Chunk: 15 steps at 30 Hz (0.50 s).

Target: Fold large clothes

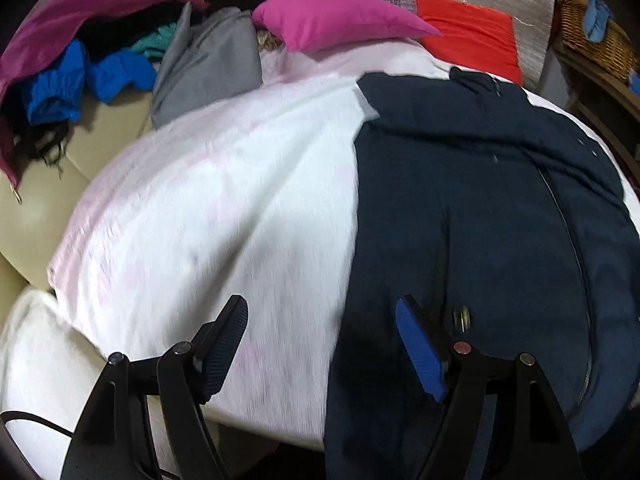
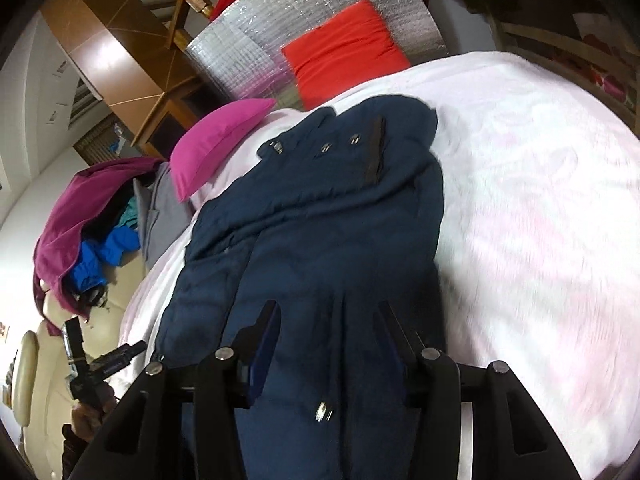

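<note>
Here your left gripper [image 1: 320,344] and right gripper [image 2: 326,332] both hover with jaws apart and empty over the navy coat [image 2: 320,216] lying on the white blanket [image 1: 224,200], its near hem cut off behind the fingers.

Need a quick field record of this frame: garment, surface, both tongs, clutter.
garment: navy jacket lying flat, snap buttons showing near its far end
surface: white-pink blanket
left tongs: open, nothing between the pads, over the blanket at the jacket's edge
right tongs: open, above the jacket's near end; no grip visible
pillows: pink pillow and red cushion at the far side
clutter: pile of clothes on the left, grey garment beside it
image: motion-blurred
</note>
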Each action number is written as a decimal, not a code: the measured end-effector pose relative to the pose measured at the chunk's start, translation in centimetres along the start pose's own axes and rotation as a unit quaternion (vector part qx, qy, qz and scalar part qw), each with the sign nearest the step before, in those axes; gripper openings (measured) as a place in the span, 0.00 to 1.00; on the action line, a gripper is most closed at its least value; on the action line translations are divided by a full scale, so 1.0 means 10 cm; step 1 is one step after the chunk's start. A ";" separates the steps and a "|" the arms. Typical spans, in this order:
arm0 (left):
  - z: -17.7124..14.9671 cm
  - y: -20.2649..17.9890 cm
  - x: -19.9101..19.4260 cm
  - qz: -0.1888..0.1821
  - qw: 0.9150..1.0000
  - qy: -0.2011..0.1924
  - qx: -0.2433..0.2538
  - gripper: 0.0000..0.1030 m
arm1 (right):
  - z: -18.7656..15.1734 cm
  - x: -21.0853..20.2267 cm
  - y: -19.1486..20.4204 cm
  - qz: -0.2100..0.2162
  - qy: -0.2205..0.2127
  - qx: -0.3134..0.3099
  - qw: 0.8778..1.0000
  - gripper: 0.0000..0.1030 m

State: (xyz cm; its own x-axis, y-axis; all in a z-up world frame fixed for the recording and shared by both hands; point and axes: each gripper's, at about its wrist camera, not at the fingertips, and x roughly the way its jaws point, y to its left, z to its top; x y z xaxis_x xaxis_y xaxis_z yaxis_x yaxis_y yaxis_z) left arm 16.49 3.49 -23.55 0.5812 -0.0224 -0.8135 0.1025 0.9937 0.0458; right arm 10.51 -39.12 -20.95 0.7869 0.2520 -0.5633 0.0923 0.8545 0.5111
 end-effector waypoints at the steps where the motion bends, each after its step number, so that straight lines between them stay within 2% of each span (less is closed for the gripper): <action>1: -0.04 0.02 -0.01 -0.008 1.000 0.002 0.000 0.75 | -0.06 -0.03 0.03 0.002 0.000 0.000 1.000 0.50; 5: -0.18 0.00 -0.07 -0.003 1.000 -0.012 0.027 0.75 | -0.27 -0.14 0.06 0.010 0.003 0.001 1.000 0.57; 7: -0.22 -0.01 -0.11 -0.003 0.999 -0.021 0.036 0.75 | -0.33 -0.18 0.06 0.013 0.005 0.004 1.000 0.57; 11: -0.25 0.01 -0.11 -0.015 0.999 -0.020 0.027 0.75 | -0.43 -0.26 0.01 0.010 0.005 0.013 1.000 0.57; 15: -0.23 -0.05 -0.15 0.003 0.999 -0.037 0.036 0.75 | -0.46 -0.29 0.00 0.004 -0.003 0.013 1.000 0.60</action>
State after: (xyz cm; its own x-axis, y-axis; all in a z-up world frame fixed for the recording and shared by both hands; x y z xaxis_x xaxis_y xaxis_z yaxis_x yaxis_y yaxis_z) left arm 13.70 3.28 -23.72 0.6401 -0.0282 -0.7678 0.1557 0.9833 0.0938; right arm 5.44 -37.75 -22.32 0.7908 0.2559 -0.5560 0.1019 0.8407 0.5318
